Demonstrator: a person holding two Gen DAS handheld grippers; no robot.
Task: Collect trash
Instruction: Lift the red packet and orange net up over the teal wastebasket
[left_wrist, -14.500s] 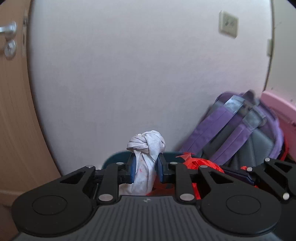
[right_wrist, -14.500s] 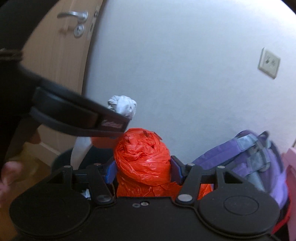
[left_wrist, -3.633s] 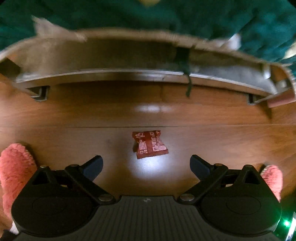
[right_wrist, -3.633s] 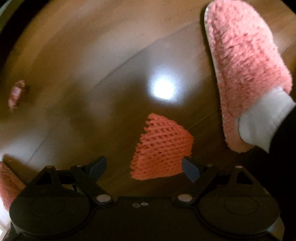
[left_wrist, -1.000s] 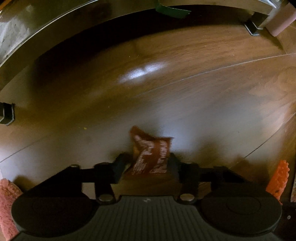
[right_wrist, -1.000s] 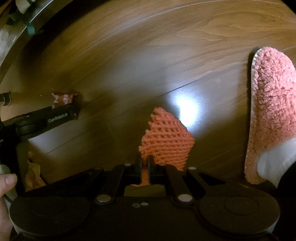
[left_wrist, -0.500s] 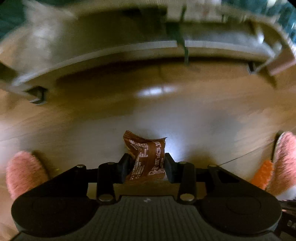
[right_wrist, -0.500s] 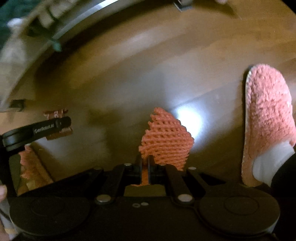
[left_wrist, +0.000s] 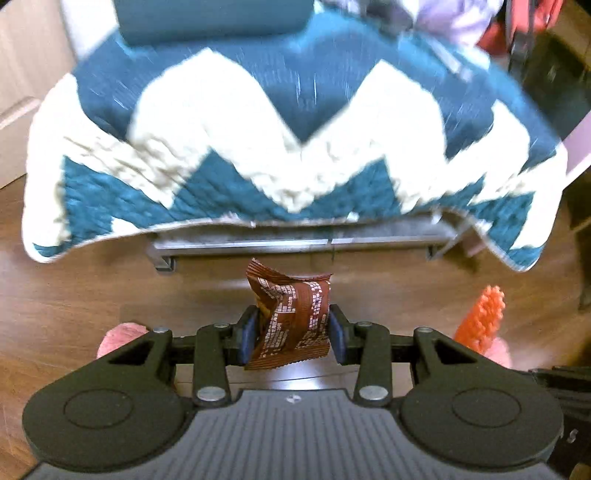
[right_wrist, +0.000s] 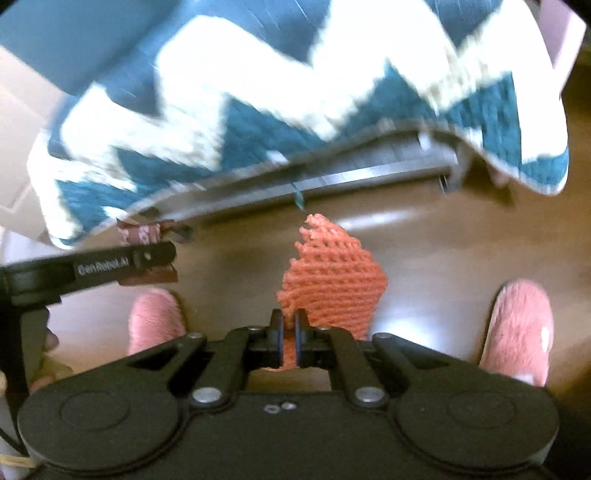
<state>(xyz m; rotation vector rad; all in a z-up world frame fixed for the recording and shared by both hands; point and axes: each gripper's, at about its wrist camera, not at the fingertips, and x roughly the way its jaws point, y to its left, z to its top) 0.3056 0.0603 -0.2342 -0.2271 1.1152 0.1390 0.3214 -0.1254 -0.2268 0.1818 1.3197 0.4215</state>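
Your left gripper (left_wrist: 291, 334) is held level above the wooden floor (left_wrist: 74, 295), pointing at the bed. Its jaws are closed partway, pinching a crumpled brown wrapper (left_wrist: 291, 317) by both side edges; the wrapper stands upright between the pads, top sticking out past the tips, bottom edge hanging below them. Your right gripper (right_wrist: 290, 341) is beside it at similar height, also facing the bed, jaws nearly together and clamped on the lower edge of an orange foam net (right_wrist: 332, 277). The net fans up and forward from the pinch, most of it to the right of the fingertips.

In the right wrist view your left gripper comes in from the left edge, seen side-on, with the wrapper showing as a small brown scrap at its tip. In the left wrist view the net's tip pokes up at the right, its lower part hidden behind the gripper body.

Hard to read: the blue-and-white zigzag blanket (left_wrist: 295, 129) is motion-blurred in both views. The metal bed frame (left_wrist: 295, 243) is mostly covered by it. Items at the top of the left view are cut off and smeared, can't identify them. Pink slippers (right_wrist: 517, 325) are partly hidden behind both gripper bodies. Print on the wrapper is too small to read.
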